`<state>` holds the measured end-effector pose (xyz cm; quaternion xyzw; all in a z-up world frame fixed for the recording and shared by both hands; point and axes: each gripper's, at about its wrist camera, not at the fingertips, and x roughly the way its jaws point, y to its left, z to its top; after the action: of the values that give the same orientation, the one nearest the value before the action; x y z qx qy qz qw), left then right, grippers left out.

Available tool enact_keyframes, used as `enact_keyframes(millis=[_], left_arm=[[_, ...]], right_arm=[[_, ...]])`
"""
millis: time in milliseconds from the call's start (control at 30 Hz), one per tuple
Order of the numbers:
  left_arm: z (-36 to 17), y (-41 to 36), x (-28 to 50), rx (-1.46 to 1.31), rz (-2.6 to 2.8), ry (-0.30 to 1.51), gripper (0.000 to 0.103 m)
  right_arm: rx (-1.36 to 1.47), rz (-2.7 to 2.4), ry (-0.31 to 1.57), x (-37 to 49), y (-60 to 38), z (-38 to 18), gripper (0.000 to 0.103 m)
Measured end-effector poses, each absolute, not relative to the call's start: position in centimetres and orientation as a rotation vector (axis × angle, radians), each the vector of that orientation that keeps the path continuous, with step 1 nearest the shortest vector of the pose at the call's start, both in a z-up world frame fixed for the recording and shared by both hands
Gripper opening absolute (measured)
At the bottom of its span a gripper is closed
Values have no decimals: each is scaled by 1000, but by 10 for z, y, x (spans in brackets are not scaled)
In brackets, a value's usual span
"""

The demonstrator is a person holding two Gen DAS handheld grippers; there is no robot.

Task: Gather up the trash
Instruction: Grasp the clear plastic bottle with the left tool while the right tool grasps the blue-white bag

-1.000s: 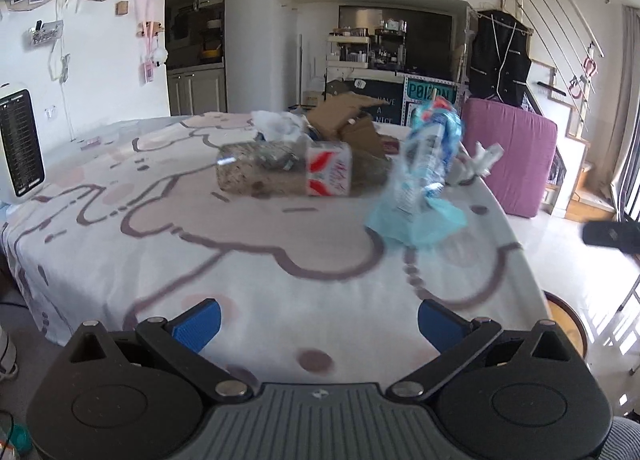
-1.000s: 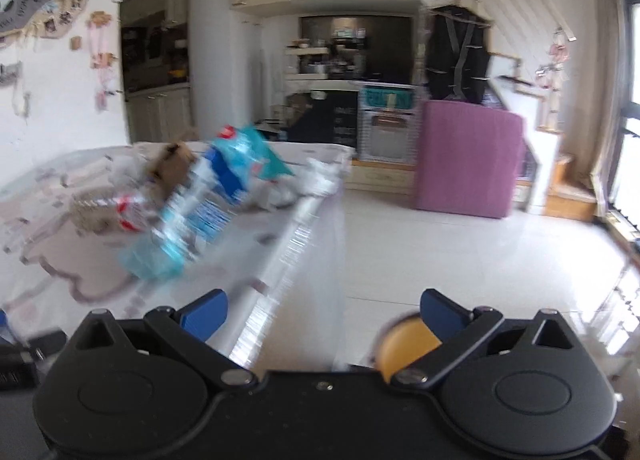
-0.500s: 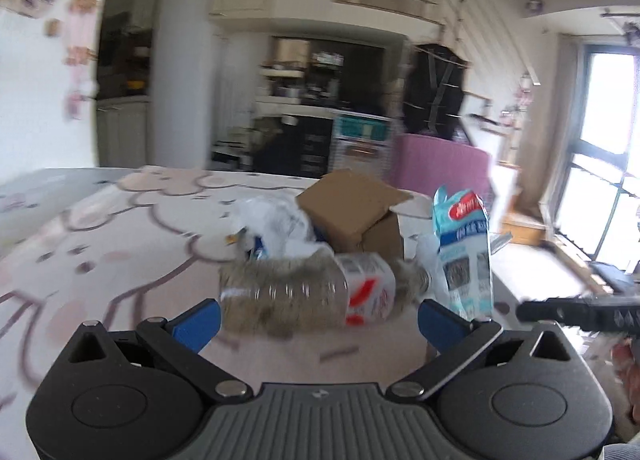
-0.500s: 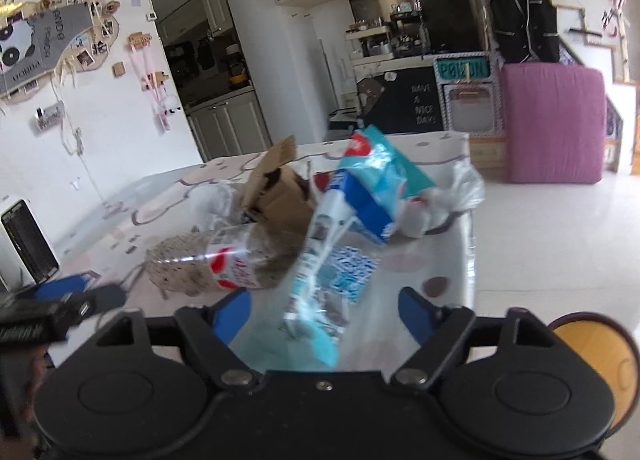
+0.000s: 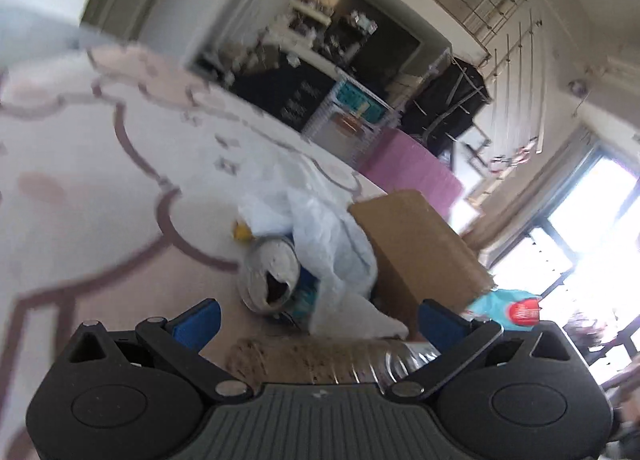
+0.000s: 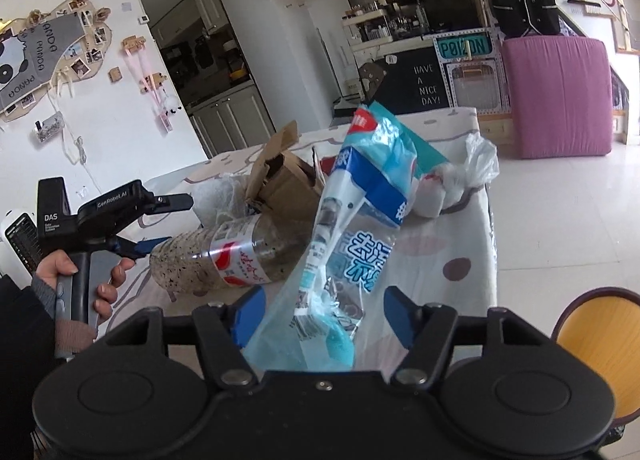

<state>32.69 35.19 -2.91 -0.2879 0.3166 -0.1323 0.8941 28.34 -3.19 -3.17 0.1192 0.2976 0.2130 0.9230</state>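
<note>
A dirty clear plastic bottle (image 6: pixel 224 256) with a red-and-white label lies on its side on the table; it also shows in the left wrist view (image 5: pixel 320 360). My left gripper (image 5: pixel 316 320) is open, its blue fingertips either side of the bottle; it shows in the right wrist view (image 6: pixel 152 232) at the bottle's base. A blue-and-clear plastic bag (image 6: pixel 352 244) stands up between the blue pads of my right gripper (image 6: pixel 320 312), which is open around its lower part.
A brown cardboard box (image 6: pixel 280 176), crumpled white plastic (image 5: pixel 324 236), a tipped can (image 5: pixel 272 276) and a white bag (image 6: pixel 472 168) lie on the patterned tablecloth (image 6: pixel 452 244). An orange stool (image 6: pixel 600 336) stands right of the table edge. A pink mattress (image 6: pixel 556 96) is behind.
My left gripper has tilted and come down over the bottle. My right gripper has moved in around the blue bag, with its jaws slightly narrower.
</note>
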Motion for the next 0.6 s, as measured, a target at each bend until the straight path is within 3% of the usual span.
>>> enact_keyframes(millis=[300, 600], left_arm=[[-34, 331, 276, -585, -476, 791, 103], [-35, 251, 237, -443, -651, 950, 103]], right_arm=[[310, 436, 642, 300, -33, -41, 61], [311, 358, 664, 304, -17, -50, 62]])
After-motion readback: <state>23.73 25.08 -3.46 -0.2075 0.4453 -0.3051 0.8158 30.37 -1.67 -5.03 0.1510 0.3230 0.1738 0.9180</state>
